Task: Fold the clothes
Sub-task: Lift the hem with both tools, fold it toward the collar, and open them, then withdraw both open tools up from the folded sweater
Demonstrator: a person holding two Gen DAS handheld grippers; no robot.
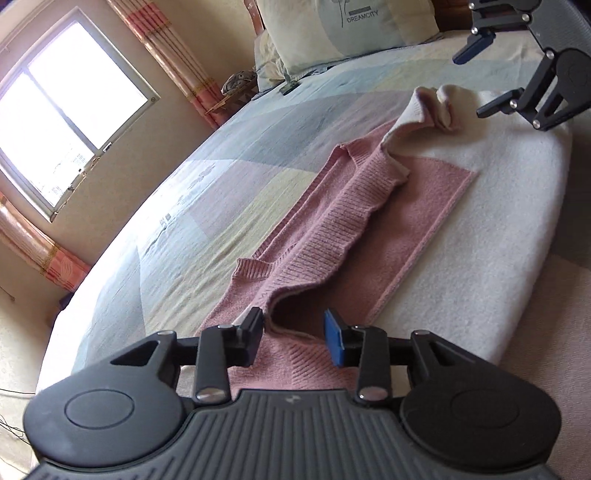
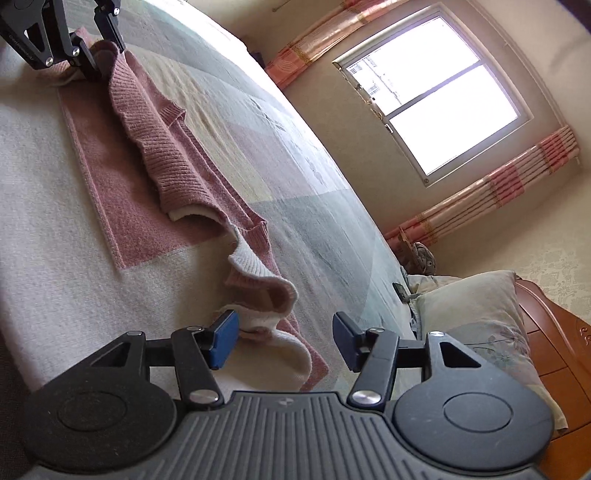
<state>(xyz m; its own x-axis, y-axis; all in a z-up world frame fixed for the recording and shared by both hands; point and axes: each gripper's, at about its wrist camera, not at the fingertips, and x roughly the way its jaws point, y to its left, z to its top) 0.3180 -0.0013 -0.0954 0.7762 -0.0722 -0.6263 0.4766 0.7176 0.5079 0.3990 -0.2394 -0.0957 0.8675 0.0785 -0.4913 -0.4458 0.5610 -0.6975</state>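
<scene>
bed point(image 1: 177, 206) fills both views, pastel patchwork sheet on it. pink-and-cream knit sweater point(image 1: 369, 221) lies along the near side of the bed, cream body flat, pink panel on top, one long edge rolled up into a ribbed pink ridge point(image 2: 162, 147) running between the two grippers. pillow point(image 1: 343, 29) with printed text sits at the head end, wooden headboard point(image 2: 554, 343) behind it. window point(image 2: 436, 92) with pink striped curtains point(image 2: 491, 199) on the far wall.

left gripper point(image 1: 297, 332): fingers spread, poised at the pink hem end of the ridge, left fingertip point(image 1: 255, 325) touching the fabric edge, nothing pinched. right gripper point(image 2: 282, 338): fingers spread wide over the bunched cream-and-pink end point(image 2: 266, 291) nearest the pillow, blue pad point(image 2: 223, 339) just beside the cloth, not gripping.
</scene>
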